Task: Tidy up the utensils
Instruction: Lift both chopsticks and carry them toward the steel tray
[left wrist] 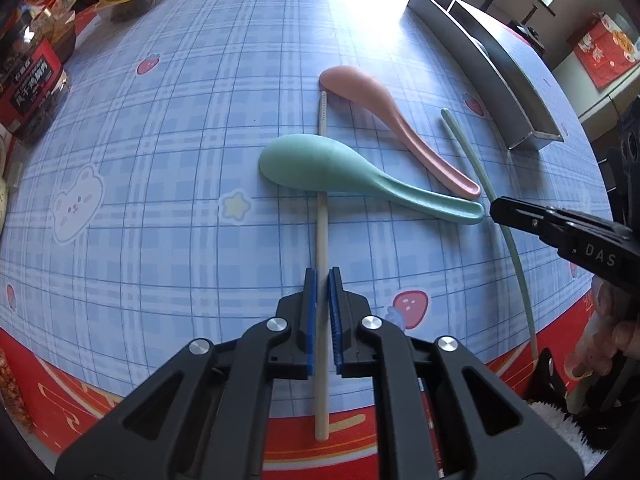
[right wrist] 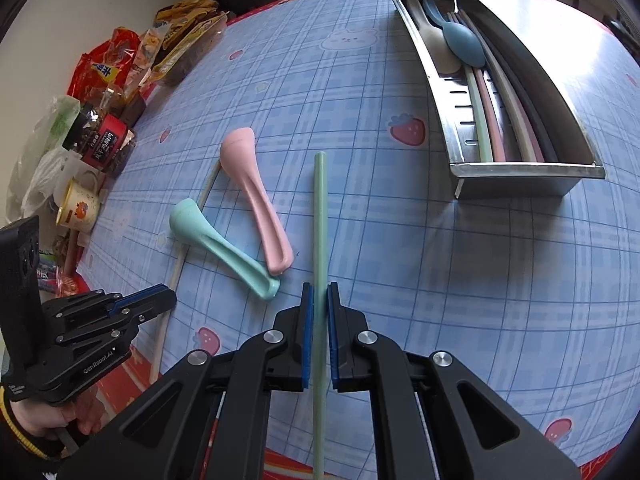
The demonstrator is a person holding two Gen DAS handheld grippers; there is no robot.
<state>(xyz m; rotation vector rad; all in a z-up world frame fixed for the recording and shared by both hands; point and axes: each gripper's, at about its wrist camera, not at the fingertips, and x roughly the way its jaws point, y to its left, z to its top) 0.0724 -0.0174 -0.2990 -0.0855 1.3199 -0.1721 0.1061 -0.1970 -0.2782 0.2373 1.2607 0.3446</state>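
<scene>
My left gripper (left wrist: 322,276) is shut on a beige chopstick (left wrist: 322,240) that runs under the bowl of a mint green spoon (left wrist: 320,164). A pink spoon (left wrist: 372,100) lies face down just behind it. My right gripper (right wrist: 320,292) is shut on a green chopstick (right wrist: 320,208), which also shows in the left wrist view (left wrist: 472,152). The right gripper appears in the left wrist view (left wrist: 500,210), the left gripper in the right wrist view (right wrist: 160,300). The mint spoon (right wrist: 216,244) and pink spoon (right wrist: 252,188) lie left of the green chopstick.
A steel utensil tray (right wrist: 520,172) at the far right holds a blue spoon (right wrist: 460,40), a beige spoon and several chopsticks; it also shows in the left wrist view (left wrist: 500,64). Snack bags (right wrist: 176,44), a jar (right wrist: 100,140) and a mug (right wrist: 80,208) line the table's left edge.
</scene>
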